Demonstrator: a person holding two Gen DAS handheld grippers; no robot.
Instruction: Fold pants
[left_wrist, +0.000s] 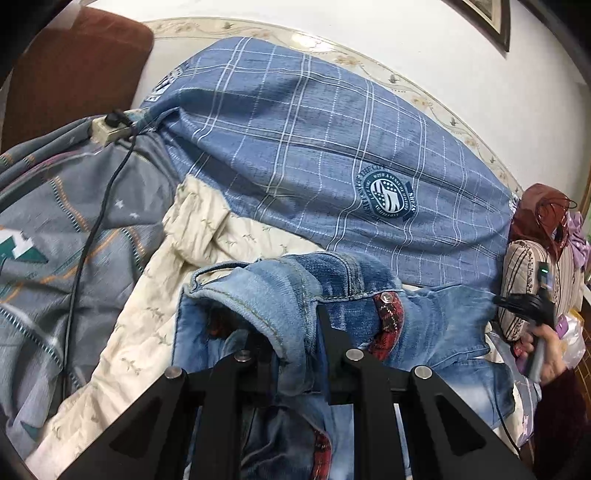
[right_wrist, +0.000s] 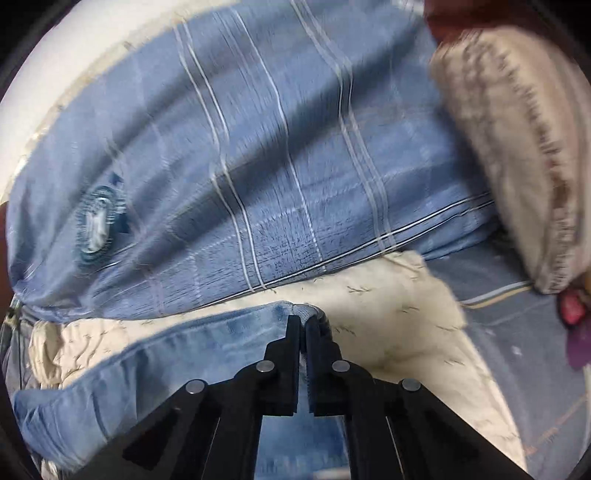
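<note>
Light blue jeans (left_wrist: 354, 288) with a red plaid trim (left_wrist: 388, 325) lie bunched on a bed. In the left wrist view my left gripper (left_wrist: 291, 332) is shut on a thick fold of denim at the waistband. In the right wrist view my right gripper (right_wrist: 303, 328) is shut on the edge of a jeans leg (right_wrist: 166, 354), and the cloth bulges just past the fingertips. That leg runs off to the lower left over a cream quilt (right_wrist: 399, 317). A hand (left_wrist: 546, 354) holding the other gripper shows at the right edge of the left wrist view.
A bulky blue plaid duvet (left_wrist: 314, 147) fills the back of the bed against the white wall. To the left lie a grey patterned blanket (left_wrist: 55, 221) and a power strip (left_wrist: 110, 127) with a black cable. A striped pillow (right_wrist: 509, 147) lies on the right.
</note>
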